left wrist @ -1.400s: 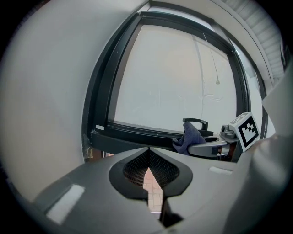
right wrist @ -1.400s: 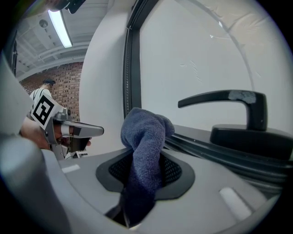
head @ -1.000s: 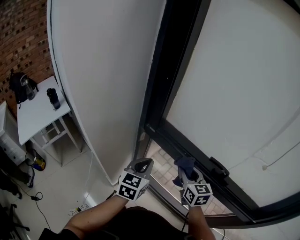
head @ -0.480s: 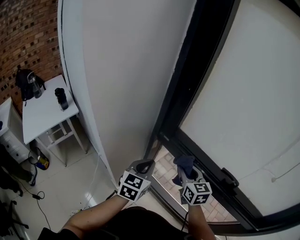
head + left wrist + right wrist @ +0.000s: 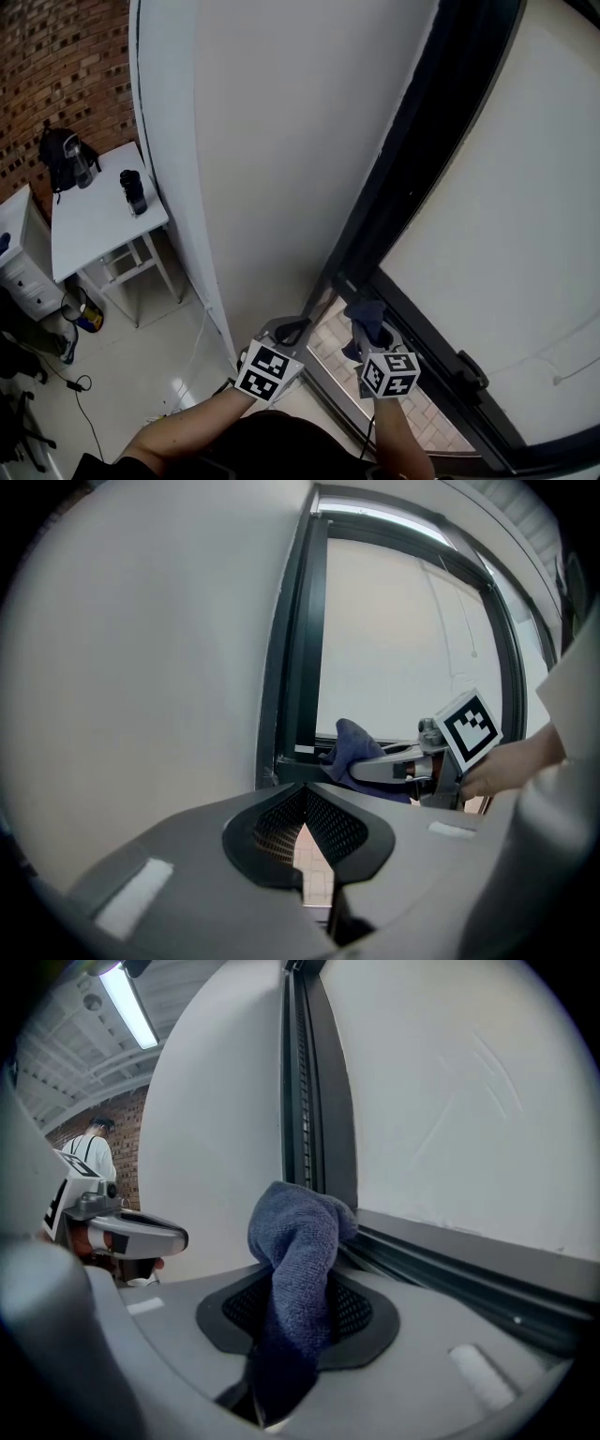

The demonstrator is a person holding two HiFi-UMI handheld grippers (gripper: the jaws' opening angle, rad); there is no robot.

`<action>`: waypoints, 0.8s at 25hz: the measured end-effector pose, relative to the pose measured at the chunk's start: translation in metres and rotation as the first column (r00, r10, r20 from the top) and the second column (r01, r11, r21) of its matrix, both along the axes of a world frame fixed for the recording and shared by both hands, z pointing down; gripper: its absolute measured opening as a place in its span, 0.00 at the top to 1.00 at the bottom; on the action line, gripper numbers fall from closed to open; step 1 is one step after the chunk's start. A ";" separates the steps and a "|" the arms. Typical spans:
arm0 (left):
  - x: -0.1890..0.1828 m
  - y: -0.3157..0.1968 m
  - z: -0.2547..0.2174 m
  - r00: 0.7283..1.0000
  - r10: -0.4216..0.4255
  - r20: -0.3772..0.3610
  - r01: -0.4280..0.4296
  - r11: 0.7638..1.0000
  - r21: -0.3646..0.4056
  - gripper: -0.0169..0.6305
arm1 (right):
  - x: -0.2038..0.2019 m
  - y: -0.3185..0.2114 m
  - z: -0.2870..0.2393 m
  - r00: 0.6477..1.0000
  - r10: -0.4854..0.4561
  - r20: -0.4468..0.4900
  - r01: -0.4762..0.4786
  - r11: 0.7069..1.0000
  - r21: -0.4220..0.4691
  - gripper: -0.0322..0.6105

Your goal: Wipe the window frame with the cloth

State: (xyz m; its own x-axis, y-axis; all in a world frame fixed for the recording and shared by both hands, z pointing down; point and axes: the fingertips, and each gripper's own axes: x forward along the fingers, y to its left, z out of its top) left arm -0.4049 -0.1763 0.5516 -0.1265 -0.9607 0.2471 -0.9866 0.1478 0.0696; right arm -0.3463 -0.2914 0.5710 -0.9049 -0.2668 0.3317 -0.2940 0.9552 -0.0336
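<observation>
A white wall [image 5: 262,141] fills the middle of the head view, and to its right stands a large frosted window pane [image 5: 525,234]. Between them runs the black window frame [image 5: 422,159], its upright slanting down to a corner where it meets the bottom rail. A brick wall [image 5: 56,66] shows at the far left, above a pale tiled floor [image 5: 141,375]. On that floor stands a small white table [image 5: 94,225], well apart from the window. A dark bag [image 5: 64,159] sits at the table's back edge and a dark bottle [image 5: 134,192] stands upright near its right edge.

Low in the picture the person's two arms reach forward. The left gripper [image 5: 292,330] hangs near the foot of the white wall, just left of the frame's corner. Its own view shows its jaws brought together at the tips with nothing between them. The right gripper [image 5: 367,328] is just beside it, at the bottom rail, with its jaws clamped on a blue cloth [image 5: 366,314]. The cloth rises from between the jaws in a bunched fold. Its top lies right at the corner of the frame and seems to touch the bottom rail
</observation>
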 end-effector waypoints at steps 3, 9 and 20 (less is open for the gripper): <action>0.000 0.000 -0.005 1.000 0.026 -0.001 -0.025 1.000 0.007 0.98 | -0.018 0.003 -0.003 1.000 -0.009 -0.001 0.009 1.000 0.003 0.75; -0.008 0.002 -0.001 1.000 0.023 -0.002 -0.023 1.000 -0.001 0.98 | -0.046 0.007 -0.002 1.000 -0.023 -0.005 0.023 1.000 -0.007 0.75; -0.010 0.008 0.004 0.999 0.037 -0.007 -0.037 0.999 -0.017 0.98 | -0.054 0.009 -0.003 1.000 0.002 0.001 -0.002 1.000 -0.026 0.75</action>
State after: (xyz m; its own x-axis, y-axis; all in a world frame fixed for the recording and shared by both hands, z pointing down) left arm -0.4152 -0.1685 0.5554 -0.0890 -0.9603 0.2644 -0.9909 0.1122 0.0740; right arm -0.3999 -0.2823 0.5682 -0.9048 -0.2600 0.3371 -0.2958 0.9534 -0.0587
